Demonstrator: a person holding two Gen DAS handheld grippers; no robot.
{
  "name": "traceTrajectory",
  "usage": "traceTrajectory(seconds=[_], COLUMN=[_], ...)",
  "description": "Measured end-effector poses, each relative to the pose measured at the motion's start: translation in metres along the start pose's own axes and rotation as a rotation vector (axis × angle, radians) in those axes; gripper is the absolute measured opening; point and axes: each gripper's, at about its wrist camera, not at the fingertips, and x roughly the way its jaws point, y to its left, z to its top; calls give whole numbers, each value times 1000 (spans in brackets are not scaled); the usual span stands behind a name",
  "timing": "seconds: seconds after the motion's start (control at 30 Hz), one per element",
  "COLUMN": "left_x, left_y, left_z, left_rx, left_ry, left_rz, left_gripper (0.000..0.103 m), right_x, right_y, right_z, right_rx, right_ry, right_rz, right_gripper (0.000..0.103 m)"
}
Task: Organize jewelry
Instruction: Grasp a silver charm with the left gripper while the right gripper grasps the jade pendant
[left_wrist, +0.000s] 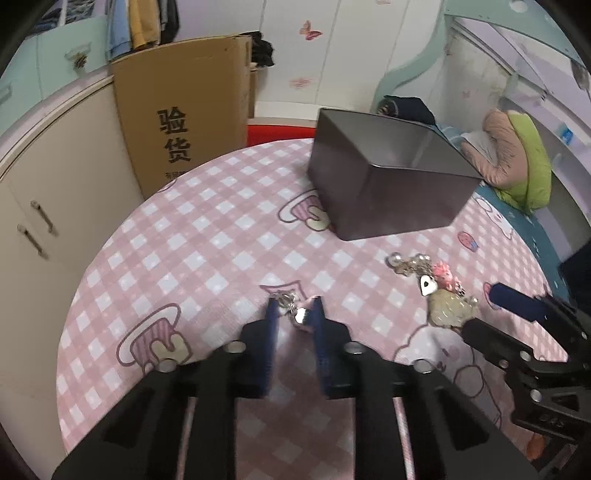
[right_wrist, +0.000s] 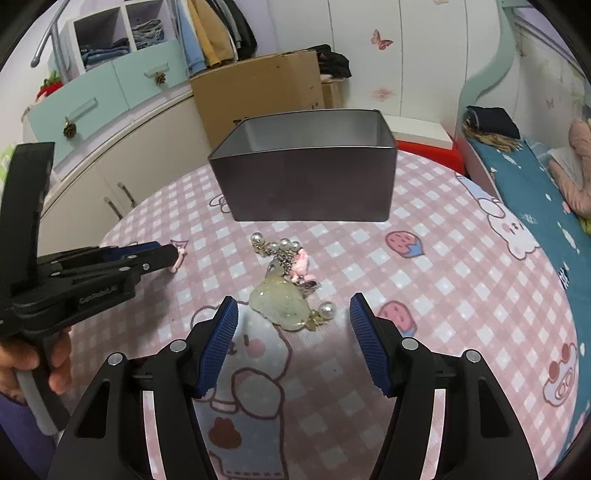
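A grey metal tin (left_wrist: 384, 177) stands open on the pink checked table; it also shows in the right wrist view (right_wrist: 306, 170). A pile of jewelry (right_wrist: 288, 284), with pearls, a pink charm and a pale green stone pendant (right_wrist: 280, 306), lies in front of the tin; it also shows in the left wrist view (left_wrist: 436, 288). My left gripper (left_wrist: 295, 314) is narrowed around a small silver chain piece (left_wrist: 293, 312) at its fingertips, low over the table. My right gripper (right_wrist: 293, 314) is open, its fingers either side of the green pendant.
The round table (left_wrist: 207, 236) has a pink checked cloth with cartoon prints. A cardboard box (left_wrist: 181, 122) and cream cabinets (left_wrist: 44, 206) stand behind the table on the left. A bed with a teal sheet (right_wrist: 532, 206) lies to the right.
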Motion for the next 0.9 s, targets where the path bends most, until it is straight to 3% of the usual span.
traceTrajectory(seconds=[0.4,0.47,0.63,0.9], left_x=[-21,-25,-32,-42], left_y=[9,11,14,11], left_z=[-9,-10,-13,-15], left_rx=[-21,-22,-28,-27], left_ry=[-24,-31,-38,-51], left_rz=[-40,-48,-74,-105], left_gripper=[7,7,7,7], right_x=[17,21,24,16], right_y=[21,23,23,21], right_z=[8,8,4,-3], right_rx=[-77,-97,-110,-97], right_ry=[20,29,49,50], right_rz=[-24,-45,-46,-21], right_gripper=[60,58,39,34])
